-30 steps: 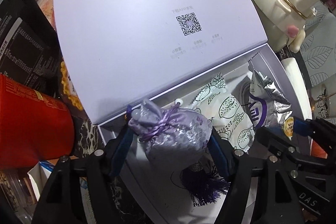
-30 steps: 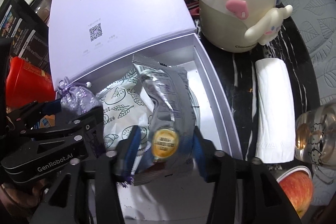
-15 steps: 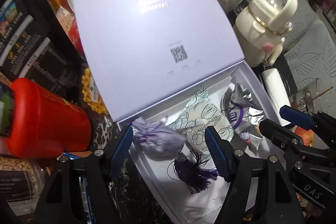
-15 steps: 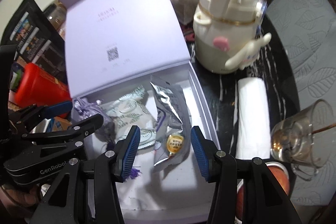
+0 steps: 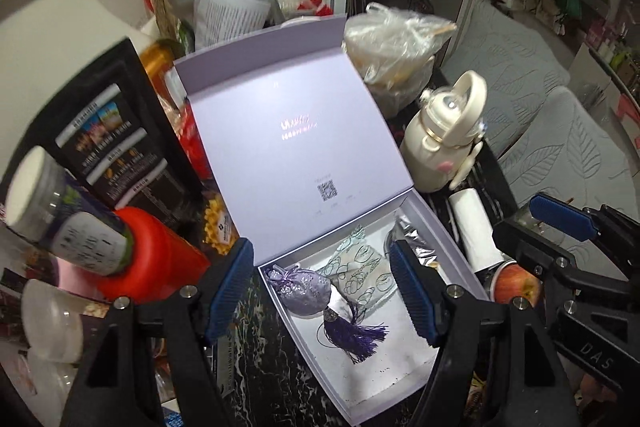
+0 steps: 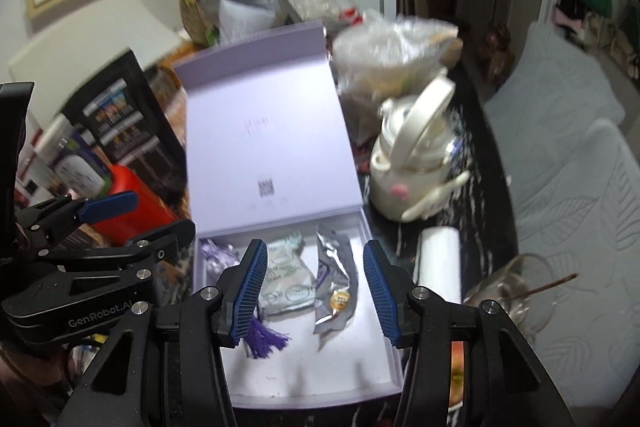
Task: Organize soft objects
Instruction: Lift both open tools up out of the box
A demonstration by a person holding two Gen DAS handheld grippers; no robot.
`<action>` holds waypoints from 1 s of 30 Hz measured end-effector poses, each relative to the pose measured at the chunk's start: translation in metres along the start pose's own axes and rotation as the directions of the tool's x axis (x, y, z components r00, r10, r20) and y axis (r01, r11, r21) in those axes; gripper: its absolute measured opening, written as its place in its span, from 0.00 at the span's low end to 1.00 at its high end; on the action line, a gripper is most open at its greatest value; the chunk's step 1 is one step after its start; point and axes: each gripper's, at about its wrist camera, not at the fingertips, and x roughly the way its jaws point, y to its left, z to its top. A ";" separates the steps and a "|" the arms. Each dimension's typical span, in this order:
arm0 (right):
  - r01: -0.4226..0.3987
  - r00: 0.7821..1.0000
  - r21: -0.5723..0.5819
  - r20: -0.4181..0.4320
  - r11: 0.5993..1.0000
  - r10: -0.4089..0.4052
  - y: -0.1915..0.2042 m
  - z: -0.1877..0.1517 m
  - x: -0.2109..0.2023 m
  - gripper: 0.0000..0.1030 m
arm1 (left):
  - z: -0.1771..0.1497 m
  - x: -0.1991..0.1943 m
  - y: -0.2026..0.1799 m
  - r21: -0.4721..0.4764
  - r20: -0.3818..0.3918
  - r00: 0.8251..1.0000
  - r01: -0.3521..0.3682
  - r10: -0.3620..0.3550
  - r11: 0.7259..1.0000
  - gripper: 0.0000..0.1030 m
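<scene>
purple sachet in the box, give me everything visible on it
The purple sachet is a small drawstring pouch of shiny lavender brocade-like fabric, gathered at its neck, with a dark purple tassel trailing from its other end. It lies on its side in the open lavender box, at the left wall, against the white printed packet. Neither gripper touches it.

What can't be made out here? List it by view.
- Left wrist view: the silver packet is partly behind the left gripper's finger; the lid's logo is lost in glare.
- Right wrist view: the lavender sachet is mostly hidden by the right gripper's finger; the cream kettle is motion-blurred; the apple is largely covered.
</scene>
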 end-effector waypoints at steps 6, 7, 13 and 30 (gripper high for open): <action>0.005 0.997 -0.012 0.081 1.000 -0.004 0.007 0.001 -0.046 0.49 | -0.003 -0.050 -0.004 0.027 0.086 0.996 0.004 -0.007 1.000 0.69; 0.011 0.996 -0.016 0.093 1.000 -0.009 0.009 -0.001 -0.052 0.50 | -0.005 -0.060 -0.005 0.031 0.100 0.995 0.008 -0.011 0.999 0.68; 0.036 0.987 -0.017 0.156 0.999 -0.033 0.017 -0.013 -0.095 0.58 | -0.019 -0.098 -0.008 0.038 0.139 0.989 0.037 -0.042 0.999 0.69; 0.094 0.966 -0.010 0.243 0.996 -0.088 0.032 -0.077 -0.171 0.76 | -0.077 -0.152 -0.016 0.078 0.155 0.986 0.053 -0.065 0.996 1.00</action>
